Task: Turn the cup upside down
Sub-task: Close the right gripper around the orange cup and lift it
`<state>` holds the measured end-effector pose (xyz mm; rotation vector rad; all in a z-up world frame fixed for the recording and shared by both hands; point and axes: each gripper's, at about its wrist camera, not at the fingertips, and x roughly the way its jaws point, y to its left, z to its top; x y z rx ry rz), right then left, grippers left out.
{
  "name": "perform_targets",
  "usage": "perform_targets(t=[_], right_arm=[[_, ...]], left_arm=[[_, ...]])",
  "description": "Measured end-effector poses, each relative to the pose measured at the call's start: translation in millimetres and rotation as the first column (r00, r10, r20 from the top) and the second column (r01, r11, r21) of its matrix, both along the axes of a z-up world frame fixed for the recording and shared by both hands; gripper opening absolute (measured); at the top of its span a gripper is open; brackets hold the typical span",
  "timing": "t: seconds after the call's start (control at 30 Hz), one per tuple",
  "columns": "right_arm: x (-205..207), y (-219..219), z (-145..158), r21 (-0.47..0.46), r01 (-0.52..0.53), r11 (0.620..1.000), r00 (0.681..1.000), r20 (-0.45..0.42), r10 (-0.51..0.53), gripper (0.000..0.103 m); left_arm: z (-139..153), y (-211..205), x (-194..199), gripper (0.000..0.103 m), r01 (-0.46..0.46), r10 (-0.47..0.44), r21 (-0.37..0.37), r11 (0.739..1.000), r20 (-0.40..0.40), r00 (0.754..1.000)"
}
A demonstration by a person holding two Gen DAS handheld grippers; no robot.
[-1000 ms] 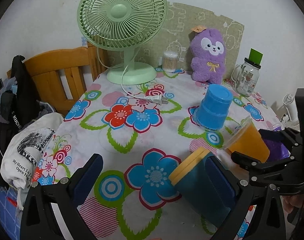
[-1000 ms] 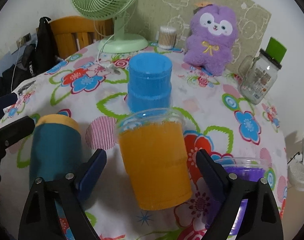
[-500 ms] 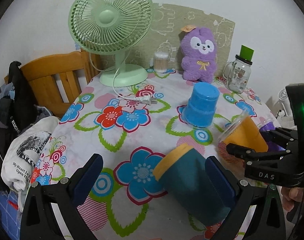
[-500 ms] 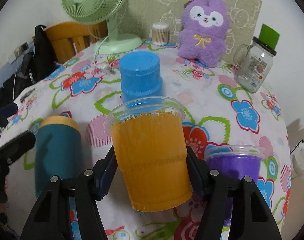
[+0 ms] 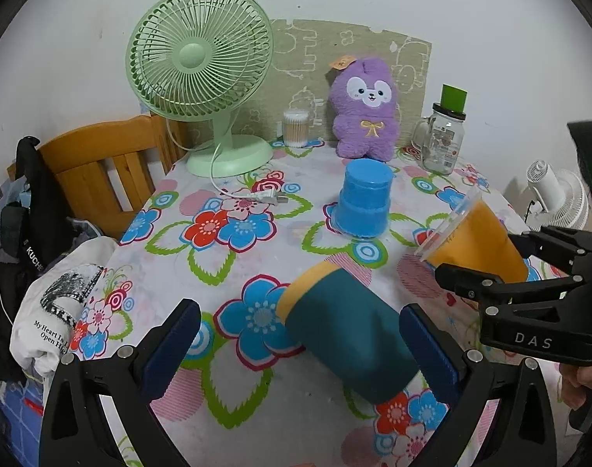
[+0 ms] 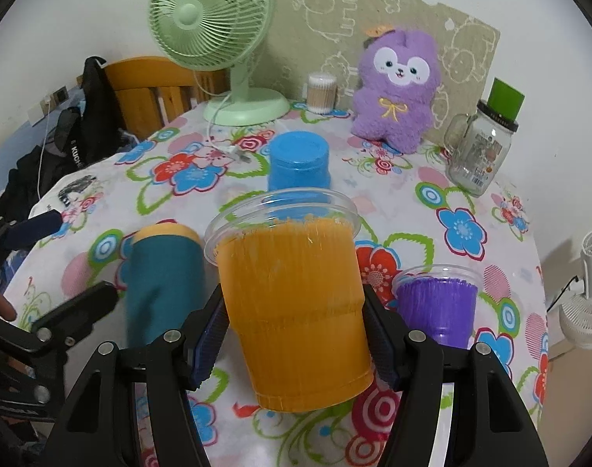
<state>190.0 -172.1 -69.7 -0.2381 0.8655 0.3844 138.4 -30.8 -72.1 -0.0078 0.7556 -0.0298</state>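
My right gripper (image 6: 296, 334) is shut on an orange plastic cup (image 6: 292, 303) with a clear rim, held above the floral tablecloth and still mouth-up. In the left wrist view the orange cup (image 5: 475, 241) hangs tilted at the right, clamped by the right gripper (image 5: 502, 268). My left gripper (image 5: 296, 346) is open, its pads either side of a teal cup with a yellow rim (image 5: 346, 330), not touching it. That teal cup (image 6: 160, 272) stands upright on the table. A blue cup (image 5: 364, 204) stands upside down mid-table. A purple cup (image 6: 436, 303) stands upright at the right.
A green desk fan (image 5: 202, 74) with its cord and plug, a cotton swab jar (image 5: 296, 127), a purple plush toy (image 5: 368, 111) and a glass mug jar (image 5: 444, 140) line the back of the table. A wooden chair (image 5: 101, 171) with clothes stands left. A white fan (image 6: 591, 288) sits on the floor right.
My right gripper closed on the orange cup and lifted it off the table. My left gripper drew back and rose slightly, still open around the teal cup.
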Motion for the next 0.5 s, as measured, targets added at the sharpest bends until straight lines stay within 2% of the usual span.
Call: perform_targets(t=[0.5], right_arm=[[-50.2,11.9,21.2,-0.012,-0.015,1.0,1.0,0.021,0.015,0.068]], left_arm=[[1.2,8.6,-37.4,0.103,-0.012,0.012,-0.007,1.0,-0.001,1.0]])
